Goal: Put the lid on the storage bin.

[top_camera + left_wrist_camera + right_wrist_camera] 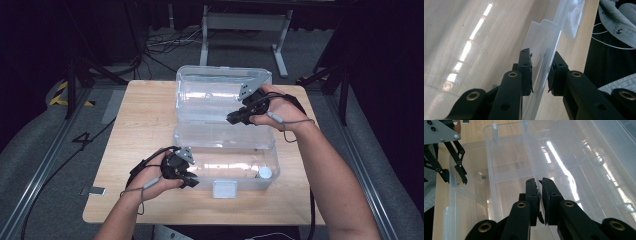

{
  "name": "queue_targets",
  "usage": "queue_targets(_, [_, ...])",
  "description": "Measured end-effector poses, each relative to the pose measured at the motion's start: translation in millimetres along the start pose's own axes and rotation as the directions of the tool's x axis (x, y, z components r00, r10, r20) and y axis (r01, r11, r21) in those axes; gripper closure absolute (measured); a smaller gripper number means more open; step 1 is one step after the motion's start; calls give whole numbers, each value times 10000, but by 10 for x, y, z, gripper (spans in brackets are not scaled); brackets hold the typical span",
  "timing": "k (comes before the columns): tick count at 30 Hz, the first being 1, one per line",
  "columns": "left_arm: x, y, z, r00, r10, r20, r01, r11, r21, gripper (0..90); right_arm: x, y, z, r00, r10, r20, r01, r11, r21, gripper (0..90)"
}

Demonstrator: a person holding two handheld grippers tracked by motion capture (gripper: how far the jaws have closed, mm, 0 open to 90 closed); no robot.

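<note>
Clear plastic storage box point(225, 155) sat mid-counter point(145, 125), lid point(215, 95) open at far side | left gripper point(186, 176) fingers point(525, 72) pinching near wall | right gripper point(234, 119) fingers point(532, 195) nearly pressed together over lid.

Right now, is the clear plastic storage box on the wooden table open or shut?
Open. The clear plastic storage box has its transparent lid swung back beyond the base, so the inside is uncovered.

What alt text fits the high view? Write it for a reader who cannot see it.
A person's two hands work a clear plastic box with its lid open on a wooden table. The left tool is at the box's near left corner; the right tool reaches over the lid.
</note>
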State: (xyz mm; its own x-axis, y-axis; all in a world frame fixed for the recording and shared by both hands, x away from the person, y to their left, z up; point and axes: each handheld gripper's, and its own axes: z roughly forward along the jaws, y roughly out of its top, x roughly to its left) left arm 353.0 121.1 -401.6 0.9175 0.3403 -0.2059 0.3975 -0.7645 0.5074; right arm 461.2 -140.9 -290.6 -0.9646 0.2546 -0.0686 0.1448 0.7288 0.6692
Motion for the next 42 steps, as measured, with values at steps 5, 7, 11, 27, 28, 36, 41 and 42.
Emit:
queue_targets(5, [3,0,-1,10000,-5,0,5,10000,5,752,58,-9,-16,9999,-154,10,154,9999,-18,839])
queue_targets(7, [3,0,-1,10000,-48,6,48,10000,6,751,91,-11,-22,9999,-146,25,146,9999,-41,838])
queue_targets(11, [5,0,-1,10000,-36,3,36,10000,16,750,144,-22,-36,9995,-324,-15,324,9995,-31,838])
queue_targets(27, [1,0,1,10000,-86,-9,86,10000,26,749,308,-62,-68,9987,-490,-165,490,9988,-7,840])
queue_targets(28, [0,0,1,9999,-105,-20,105,9999,22,749,319,-64,-68,9983,-548,-181,548,9985,0,840])
queue_targets(36, [1,1,1,10000,-85,-21,85,10000,37,748,399,-87,-74,9977,-627,-251,629,9980,42,840])
queue_targets(41, [1,1,1,10000,-90,-20,90,10000,41,748,438,-100,-73,9974,-678,-264,679,9977,29,839])
queue_targets(42, [1,2,1,10000,-86,-26,86,10000,47,748,440,-103,-73,9968,-737,-302,738,9973,35,839])
